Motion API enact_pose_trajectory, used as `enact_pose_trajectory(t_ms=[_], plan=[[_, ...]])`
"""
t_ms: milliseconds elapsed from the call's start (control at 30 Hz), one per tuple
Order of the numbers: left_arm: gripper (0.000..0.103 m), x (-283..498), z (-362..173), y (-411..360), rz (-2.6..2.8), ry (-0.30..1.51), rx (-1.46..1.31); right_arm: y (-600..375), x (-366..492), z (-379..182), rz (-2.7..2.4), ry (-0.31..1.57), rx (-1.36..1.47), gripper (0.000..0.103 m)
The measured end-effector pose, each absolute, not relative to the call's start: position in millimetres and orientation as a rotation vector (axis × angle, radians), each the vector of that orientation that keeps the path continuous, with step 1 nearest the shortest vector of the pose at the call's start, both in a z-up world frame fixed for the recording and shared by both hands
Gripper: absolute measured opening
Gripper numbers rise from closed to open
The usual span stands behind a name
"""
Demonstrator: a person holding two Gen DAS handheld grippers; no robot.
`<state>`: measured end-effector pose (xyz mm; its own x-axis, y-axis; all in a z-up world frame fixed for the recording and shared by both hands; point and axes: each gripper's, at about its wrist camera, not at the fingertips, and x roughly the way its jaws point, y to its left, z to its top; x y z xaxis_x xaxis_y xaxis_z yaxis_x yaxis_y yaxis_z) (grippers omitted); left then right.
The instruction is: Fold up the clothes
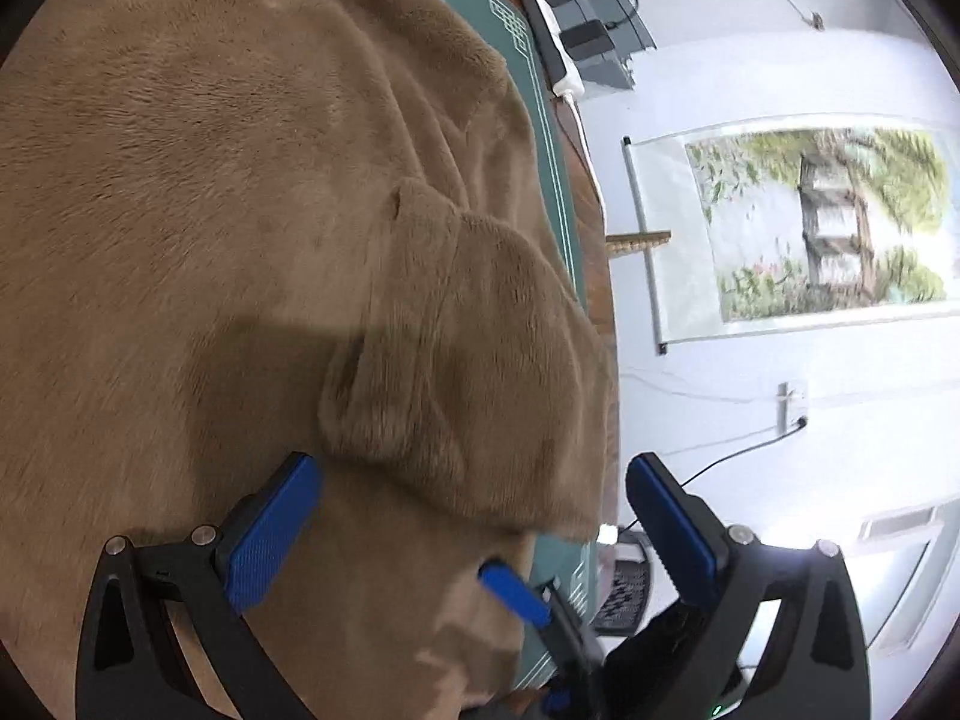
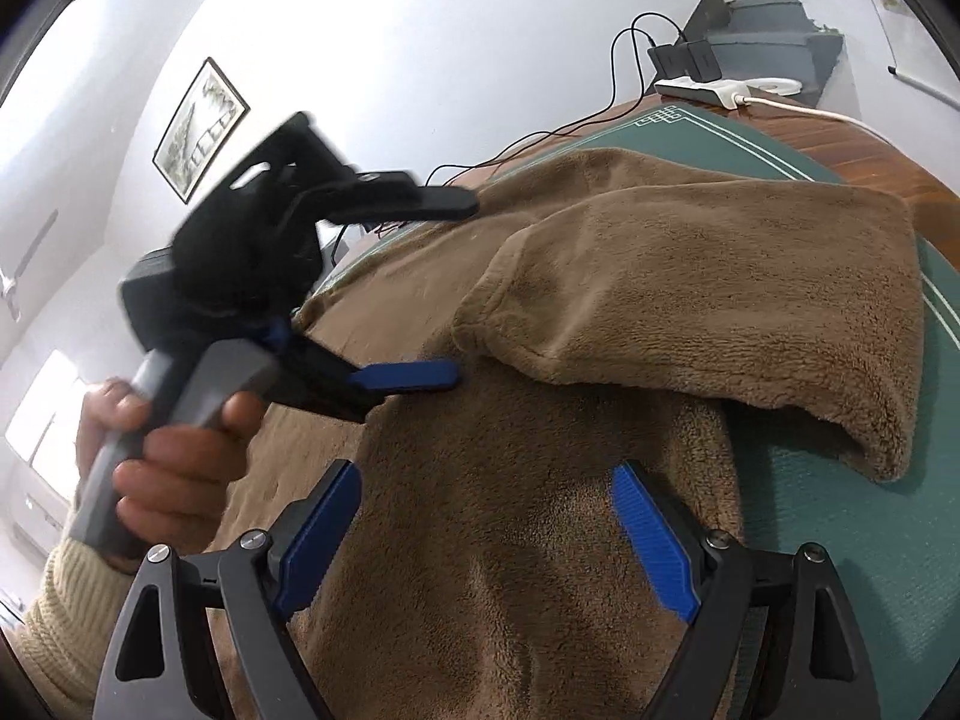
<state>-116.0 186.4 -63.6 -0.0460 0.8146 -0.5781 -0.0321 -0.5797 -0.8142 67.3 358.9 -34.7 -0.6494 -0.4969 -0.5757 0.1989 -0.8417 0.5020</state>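
A brown fleece garment (image 2: 540, 540) lies spread over a green mat (image 2: 870, 540) on the table (image 2: 852, 144), covering most of the mat. The fleece garment is the landmark here.

In the right wrist view, at the far left of the garment, a hand (image 2: 162, 450) in a cream knitted sleeve (image 2: 54, 624) grips the grey handle of the left tool (image 2: 444, 288). Its two fingers stand wide apart, one blue pad low against the fleece and the other raised clear above it, pinching nothing. On the white wall (image 2: 420, 30) behind that hand hangs a framed picture (image 2: 201, 129). Nearer the camera, the right tool (image 2: 486, 534) hovers over the middle of the garment with its jaws spread wide and only flat fleece between them. To the right, a sleeve (image 2: 720, 300) of the garment is folded back across the body, its cuff end overhanging the mat. Beyond the garment's far edge the mat shows a pale line border, then bare reddish wood with a white power strip (image 2: 720, 90), black adapters (image 2: 684, 60) and trailing cables.

In the left wrist view the garment fills the left side, a folded flap (image 1: 468, 360) lying just ahead of the left tool's open fingers. Right of the garment runs the mat edge, then the white wall with a hanging scroll painting (image 1: 810, 222) and a wall socket (image 1: 792, 402).
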Motion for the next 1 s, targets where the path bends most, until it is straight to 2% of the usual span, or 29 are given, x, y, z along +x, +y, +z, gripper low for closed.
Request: enact_pose_trajectory(t_ms=[333, 367, 433, 467, 500, 533, 767, 1000], plan=[[0.102, -131.0, -66.9, 203.5, 1.723, -0.855, -1.594, 359.0, 67.6, -35.3, -2.471, -0.575, 1.037, 0.088], [0.099, -131.9, -65.8, 207.0, 1.728, -0.834, -1.596, 359.1, 68.5, -35.0, -2.471, -0.575, 1.037, 0.088], [0.085, -133.9, -63.6, 212.7, 1.739, -0.784, -1.604, 360.1, 68.2, -35.8, -2.470, -0.577, 1.037, 0.088], [0.068, -135.1, -63.7, 215.6, 1.739, -0.760, -1.615, 360.2, 68.0, -36.0, -2.469, -0.578, 1.038, 0.088], [0.058, -136.0, -64.0, 219.1, 1.737, -0.735, -1.628, 360.1, 67.8, -36.2, -2.469, -0.579, 1.040, 0.088], [0.041, -136.2, -64.7, 221.9, 1.737, -0.717, -1.640, 360.1, 67.8, -36.4, -2.469, -0.580, 1.040, 0.088], [0.028, -137.5, -52.7, 231.2, 1.785, -0.640, -1.638, 360.0, 68.5, -37.6, -2.471, -0.582, 1.047, 0.088], [0.026, -150.9, -7.3, 212.0, 1.871, -0.647, -1.513, 360.1, 68.5, -37.6, -2.475, -0.577, 1.056, 0.088]])
